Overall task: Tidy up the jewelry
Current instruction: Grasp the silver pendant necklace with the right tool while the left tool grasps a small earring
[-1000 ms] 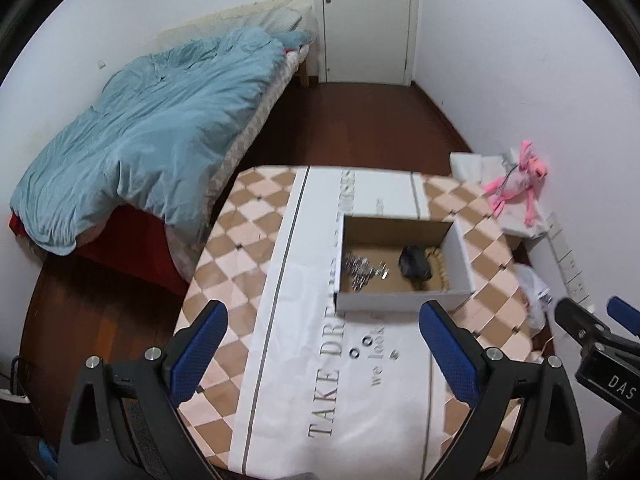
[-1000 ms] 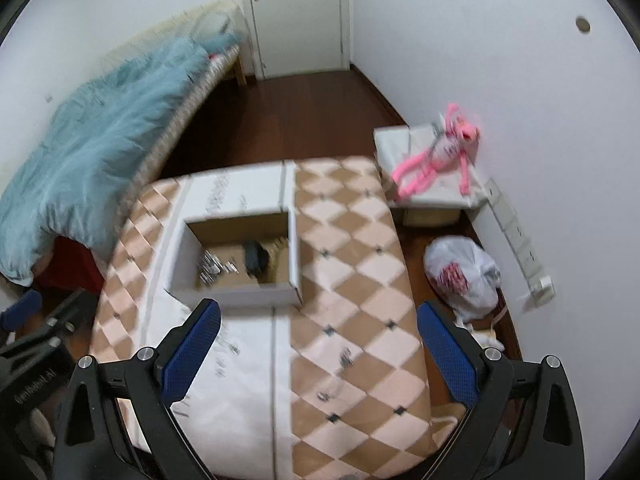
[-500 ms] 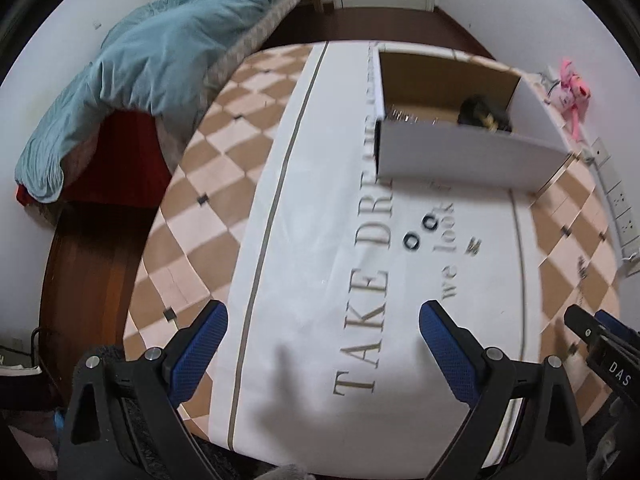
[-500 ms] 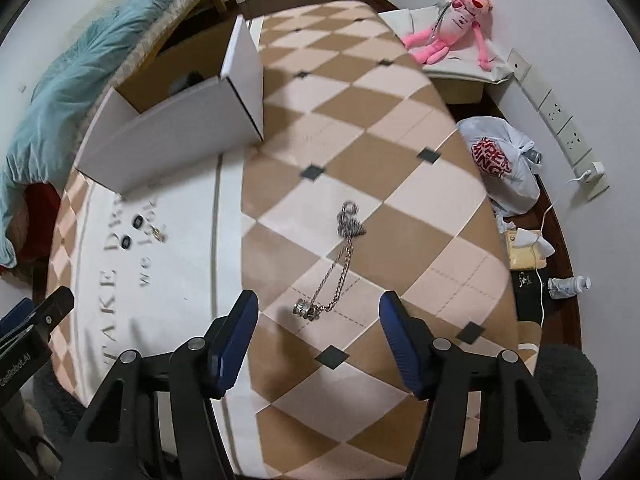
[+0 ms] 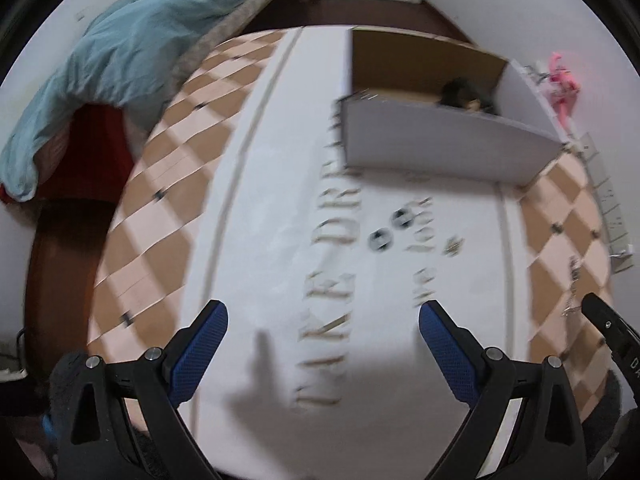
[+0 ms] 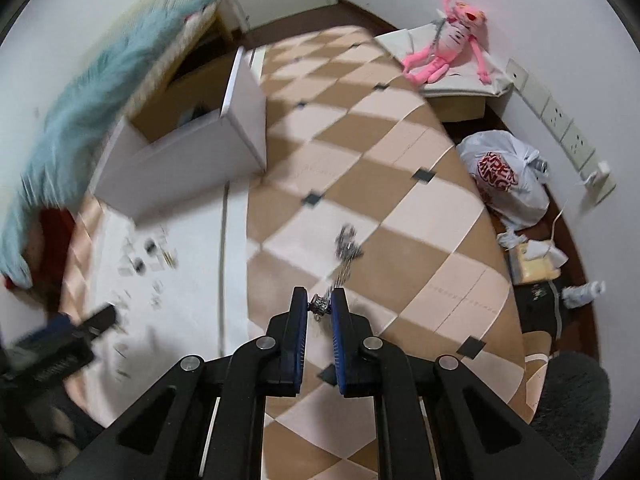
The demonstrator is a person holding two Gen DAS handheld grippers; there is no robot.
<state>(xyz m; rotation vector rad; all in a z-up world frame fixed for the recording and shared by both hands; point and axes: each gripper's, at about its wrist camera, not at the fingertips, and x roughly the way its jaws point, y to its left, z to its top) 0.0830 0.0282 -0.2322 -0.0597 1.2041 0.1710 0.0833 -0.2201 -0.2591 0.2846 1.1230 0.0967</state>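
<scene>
A silver chain necklace [image 6: 347,250] lies on the checkered tablecloth [image 6: 400,184]. My right gripper [image 6: 320,304] is closed on the beaded end of the chain [image 6: 320,303]. My left gripper [image 5: 322,332] is open and empty above the white strip of the cloth. Two small dark rings [image 5: 390,228] and a small earring [image 5: 452,245] lie ahead of it. The white cardboard box [image 5: 440,148] stands beyond them, with a dark object [image 5: 466,94] inside. The box also shows in the right wrist view [image 6: 188,160].
A bed with a blue duvet [image 5: 120,48] lies left of the table. A pink plush toy [image 6: 452,40] lies on a low stand at the right. A white plastic bag [image 6: 504,180] and clutter lie on the floor by the wall sockets.
My right gripper has narrowed from open to closed around the chain's beaded end. My left gripper has moved a little closer to the rings and box; both views are blurred by motion.
</scene>
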